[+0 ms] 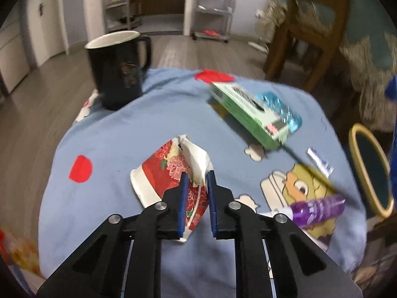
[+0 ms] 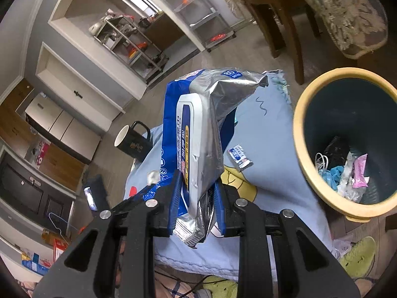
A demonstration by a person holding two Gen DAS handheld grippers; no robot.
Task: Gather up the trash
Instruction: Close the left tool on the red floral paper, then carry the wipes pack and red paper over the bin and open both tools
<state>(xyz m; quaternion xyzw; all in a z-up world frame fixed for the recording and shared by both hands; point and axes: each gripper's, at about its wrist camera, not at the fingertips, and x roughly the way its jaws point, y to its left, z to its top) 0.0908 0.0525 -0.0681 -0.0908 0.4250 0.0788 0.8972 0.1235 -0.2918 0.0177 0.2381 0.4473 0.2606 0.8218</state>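
Note:
My left gripper (image 1: 197,175) is shut on a crushed red floral paper cup (image 1: 171,173) that lies on the blue cloth-covered table (image 1: 148,116). My right gripper (image 2: 197,180) is shut on a blue and silver wet-wipes pack (image 2: 198,134) and holds it up above the table, left of the trash bin (image 2: 301,134). The bin has a yellow rim, a dark inside and several bits of trash at its bottom; its rim also shows in the left wrist view (image 1: 353,146). A small blue-white sachet (image 2: 240,156) lies on the cloth; it also shows in the left wrist view (image 1: 320,162).
A black mug (image 1: 119,69) stands at the table's far left; it also shows in the right wrist view (image 2: 134,142). A green box (image 1: 250,114) over a blue packet (image 1: 285,110), and a purple tube (image 1: 317,209), lie on the right. A wooden chair (image 1: 310,24) stands beyond the table.

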